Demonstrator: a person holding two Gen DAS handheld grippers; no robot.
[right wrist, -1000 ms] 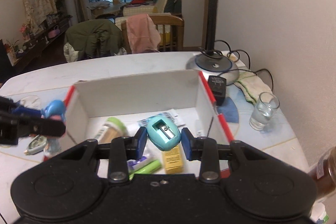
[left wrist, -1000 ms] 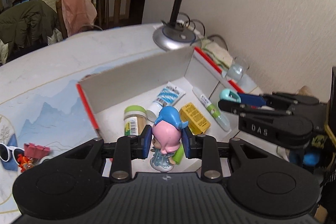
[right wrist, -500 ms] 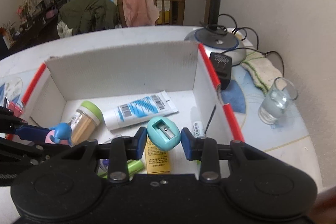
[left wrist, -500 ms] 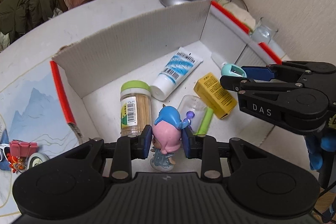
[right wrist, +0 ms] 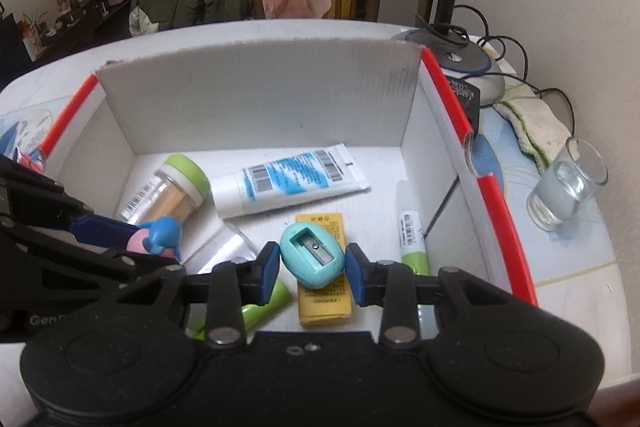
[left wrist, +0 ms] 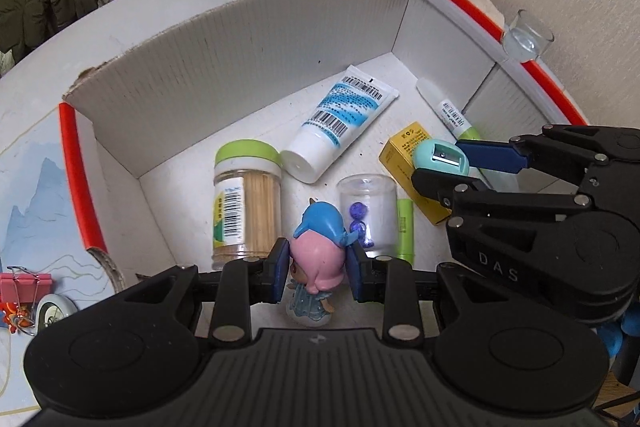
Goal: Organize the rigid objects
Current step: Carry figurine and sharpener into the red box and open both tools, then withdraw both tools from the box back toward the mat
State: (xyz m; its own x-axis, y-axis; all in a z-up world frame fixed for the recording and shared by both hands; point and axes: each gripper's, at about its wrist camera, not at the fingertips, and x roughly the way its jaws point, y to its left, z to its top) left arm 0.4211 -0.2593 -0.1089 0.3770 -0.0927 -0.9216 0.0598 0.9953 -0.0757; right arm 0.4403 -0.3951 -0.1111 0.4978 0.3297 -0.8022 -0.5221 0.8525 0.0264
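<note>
Both grippers are hanging over the cardboard box — the left gripper clamping a pink figurine, the right gripper pinching a teal sharpener — seemingly to drop them among the things already gathered there.

Both wrist views down, close, sharing box

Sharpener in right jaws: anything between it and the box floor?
Yes. The teal sharpener, clamped in the right gripper, hangs over the yellow carton lying flat in the white box. A glue stick lies just to its right, with bare floor only further back.
</note>
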